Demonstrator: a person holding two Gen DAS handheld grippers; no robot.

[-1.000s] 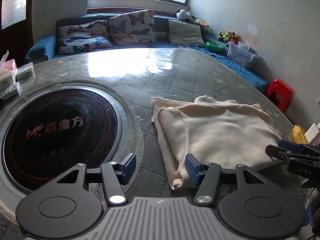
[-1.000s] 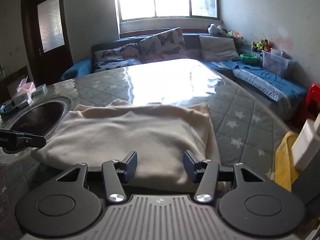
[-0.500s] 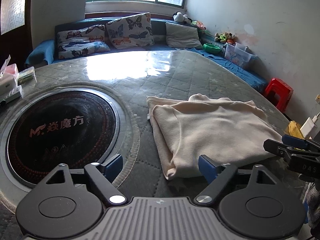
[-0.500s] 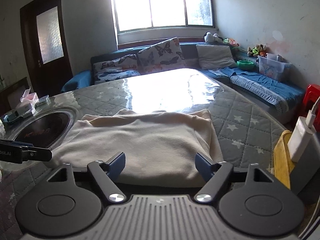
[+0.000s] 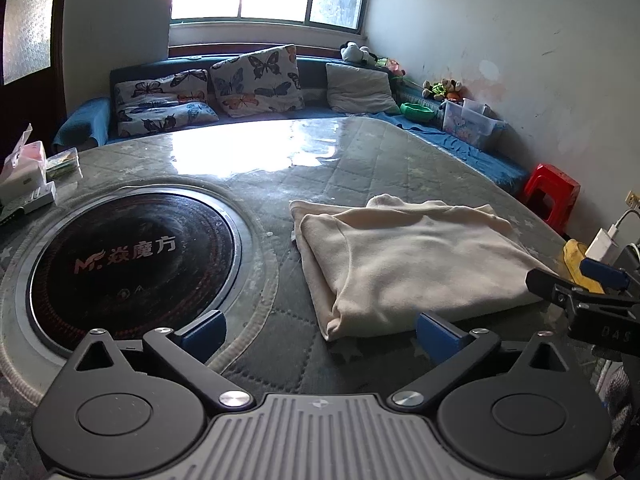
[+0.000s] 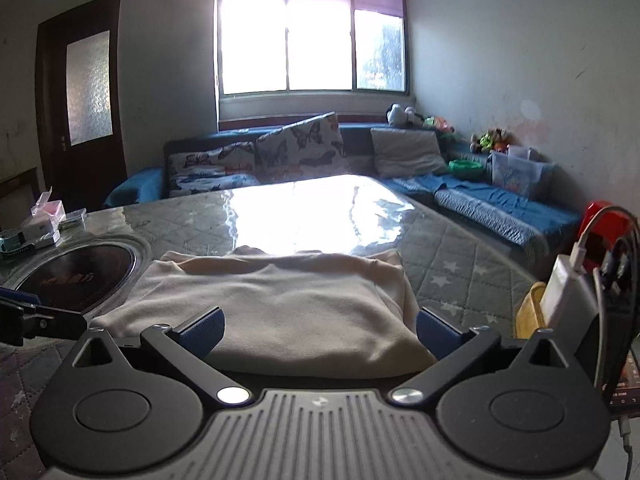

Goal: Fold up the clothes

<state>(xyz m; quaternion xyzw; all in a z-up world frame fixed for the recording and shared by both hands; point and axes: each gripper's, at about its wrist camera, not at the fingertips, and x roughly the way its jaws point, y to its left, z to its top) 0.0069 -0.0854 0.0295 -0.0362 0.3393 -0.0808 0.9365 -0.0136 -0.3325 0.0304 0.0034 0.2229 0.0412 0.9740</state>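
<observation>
Folded cream sweater (image 5: 416,264) flat on quilted table cover (image 5: 360,168), beside round induction cooktop (image 5: 132,260). Left gripper (image 5: 322,330) and right gripper (image 6: 320,330) just spread wide, empty, pads clear of cloth.

folded garment (image 5: 412,264) on table (image 5: 360,160), right of round hotplate (image 5: 132,256); sofa (image 5: 256,92) behind

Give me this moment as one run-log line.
left gripper: open, jaws just opened, nothing between | right gripper: open, jaws just opened, clear of cloth | cream garment: folded, flat on table
</observation>
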